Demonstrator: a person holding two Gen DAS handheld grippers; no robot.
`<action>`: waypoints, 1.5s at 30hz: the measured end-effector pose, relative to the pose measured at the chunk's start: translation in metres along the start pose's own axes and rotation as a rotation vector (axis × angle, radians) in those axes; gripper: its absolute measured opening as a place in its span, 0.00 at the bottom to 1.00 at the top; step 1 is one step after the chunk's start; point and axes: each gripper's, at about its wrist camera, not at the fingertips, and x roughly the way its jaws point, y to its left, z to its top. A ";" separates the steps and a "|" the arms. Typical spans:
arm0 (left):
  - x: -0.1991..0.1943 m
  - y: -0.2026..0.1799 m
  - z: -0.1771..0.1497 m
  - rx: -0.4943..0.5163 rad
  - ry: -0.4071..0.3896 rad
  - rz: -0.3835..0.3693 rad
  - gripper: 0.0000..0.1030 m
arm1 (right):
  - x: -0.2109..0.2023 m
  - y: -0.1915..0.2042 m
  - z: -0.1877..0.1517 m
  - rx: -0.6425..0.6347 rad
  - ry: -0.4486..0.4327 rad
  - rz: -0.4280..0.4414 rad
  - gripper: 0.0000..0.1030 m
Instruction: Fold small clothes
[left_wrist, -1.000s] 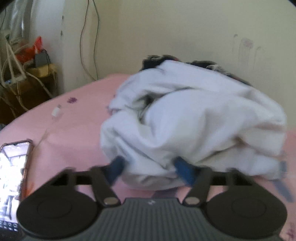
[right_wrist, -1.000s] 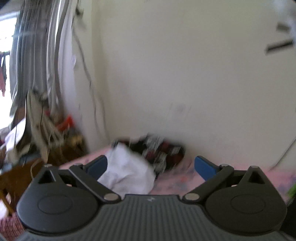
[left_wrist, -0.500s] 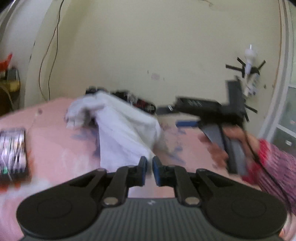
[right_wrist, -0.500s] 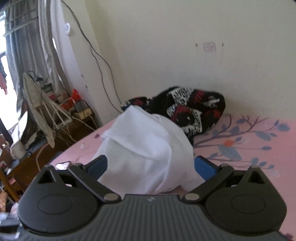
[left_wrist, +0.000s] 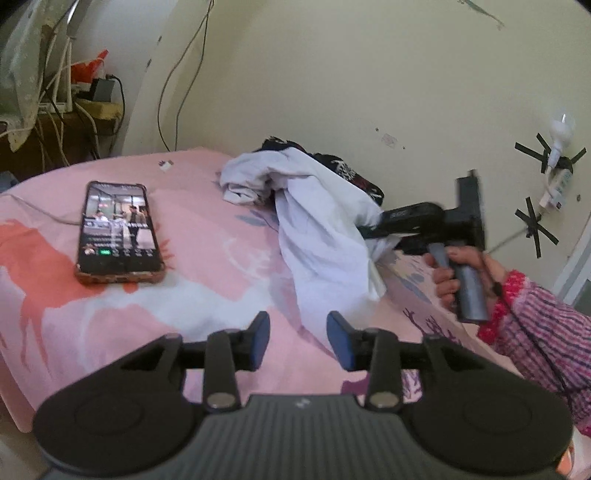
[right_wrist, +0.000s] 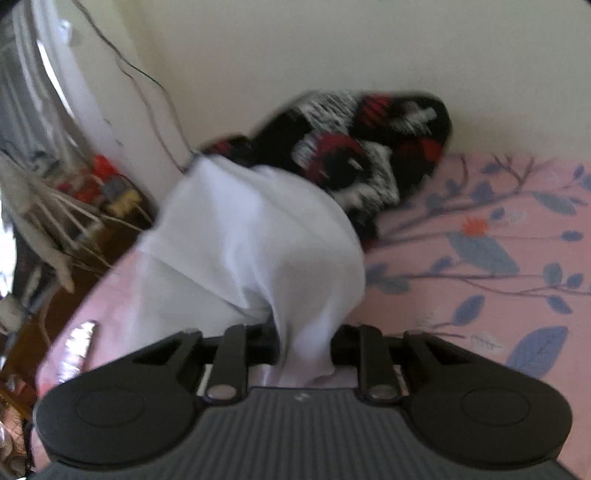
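Note:
A white garment (left_wrist: 317, 229) lies crumpled on the pink bed sheet (left_wrist: 207, 236), stretched from a bunched end at the back toward the right. My right gripper (right_wrist: 304, 350) is shut on one end of the white garment (right_wrist: 258, 251) and lifts it; it also shows in the left wrist view (left_wrist: 373, 230), held by a hand. My left gripper (left_wrist: 297, 339) is open and empty, just in front of the garment's near edge.
A phone (left_wrist: 116, 229) with a lit screen lies on the sheet at the left. A black, red and white patterned garment (right_wrist: 354, 151) is heaped against the wall behind. Cables and clutter (left_wrist: 74, 96) sit on furniture at the far left.
My left gripper has let go of the white garment and opened. My right gripper has closed on the garment's end and pulls it to the right.

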 end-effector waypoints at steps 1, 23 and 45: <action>0.001 0.000 0.001 0.000 -0.001 0.006 0.37 | -0.013 0.008 0.002 -0.011 -0.021 0.040 0.11; 0.035 -0.021 0.031 0.003 0.028 -0.015 0.57 | -0.278 0.002 -0.013 -0.093 -0.508 0.017 0.85; -0.045 -0.075 0.014 0.261 -0.053 -0.595 0.07 | -0.123 0.038 -0.041 -0.166 -0.094 0.285 0.05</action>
